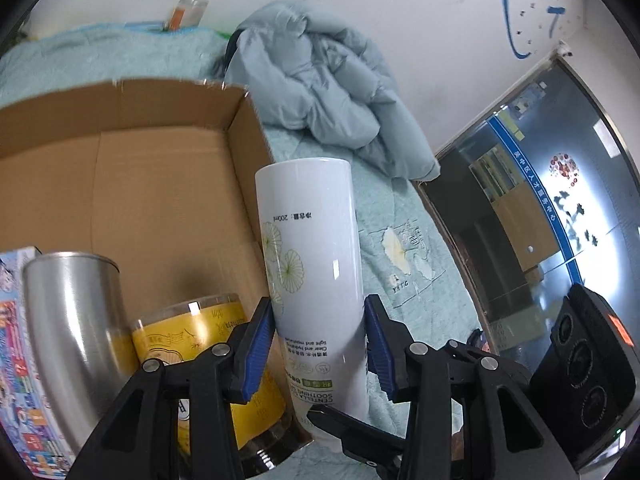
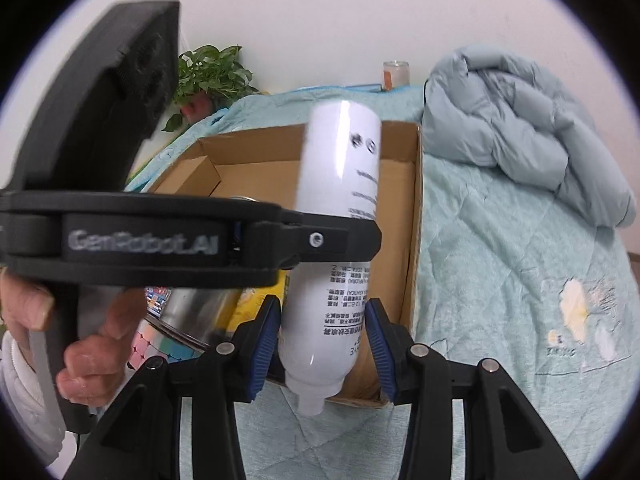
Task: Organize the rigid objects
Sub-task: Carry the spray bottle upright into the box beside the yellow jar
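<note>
1. The white spray bottle (image 1: 310, 264) is pinched between the blue pads of the left gripper (image 1: 318, 346), gripped low on its body near the nozzle end.
2. The bottle is held upside down: its long axis runs up and away from the gripper, flat base uppermost, nozzle down, tilted slightly.
3. In the right wrist view the same bottle (image 2: 340, 240) sits between the pads of the right gripper (image 2: 323, 344), with the left pad against it; whether the right pad presses on it cannot be told.
4. The cardboard box (image 1: 168, 184) lies just beyond and left of the bottle, its open top facing up.
5. A steel cup (image 1: 76, 332) and a yellow jar (image 1: 192, 332) already stand inside, so free floor is judged to lie further back.
</note>
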Tool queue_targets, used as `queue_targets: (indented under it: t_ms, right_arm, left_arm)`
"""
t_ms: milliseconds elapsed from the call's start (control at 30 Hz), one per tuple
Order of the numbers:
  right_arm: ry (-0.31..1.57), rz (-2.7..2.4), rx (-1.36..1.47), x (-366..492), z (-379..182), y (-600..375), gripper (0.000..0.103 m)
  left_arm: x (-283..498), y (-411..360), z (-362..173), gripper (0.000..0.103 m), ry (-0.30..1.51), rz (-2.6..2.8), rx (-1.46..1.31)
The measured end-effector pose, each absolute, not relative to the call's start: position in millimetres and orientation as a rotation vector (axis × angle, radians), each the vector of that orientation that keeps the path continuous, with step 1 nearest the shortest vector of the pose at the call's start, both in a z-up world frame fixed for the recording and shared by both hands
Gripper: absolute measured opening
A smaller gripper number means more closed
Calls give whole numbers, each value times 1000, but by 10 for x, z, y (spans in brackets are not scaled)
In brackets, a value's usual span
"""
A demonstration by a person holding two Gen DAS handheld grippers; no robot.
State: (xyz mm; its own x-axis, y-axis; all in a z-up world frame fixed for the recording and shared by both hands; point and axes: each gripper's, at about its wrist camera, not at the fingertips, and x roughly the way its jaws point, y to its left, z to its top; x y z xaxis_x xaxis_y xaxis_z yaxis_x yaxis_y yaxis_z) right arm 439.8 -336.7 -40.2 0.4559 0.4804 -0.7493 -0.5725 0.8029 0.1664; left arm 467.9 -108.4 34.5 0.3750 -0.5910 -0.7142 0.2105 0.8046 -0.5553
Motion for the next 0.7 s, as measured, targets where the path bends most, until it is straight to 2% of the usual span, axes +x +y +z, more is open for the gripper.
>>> queue_targets:
  t_ms: [300, 367, 400, 433, 700]
  right_arm:
    - [928, 651, -50, 4609, -374, -3427, 43]
    - [918, 649, -32, 4683, -330, -3452, 36]
    - [908, 647, -27, 4718, -298, -3463, 23]
    - [928, 657, -23, 4765, -301, -3456, 20]
    - [1033, 634, -58, 4832, -626, -3465, 23]
  left_arm:
    - [4927, -1157, 312, 42, 1106, -492, -425]
    - [4966, -1175, 276, 42, 1130, -461, -406]
    - [4994, -1185, 225, 41, 1144, -452, -418]
    - [5017, -1179, 183, 41, 1155, -439, -428]
    - [5059, -1315, 47, 42, 1201, -416, -380]
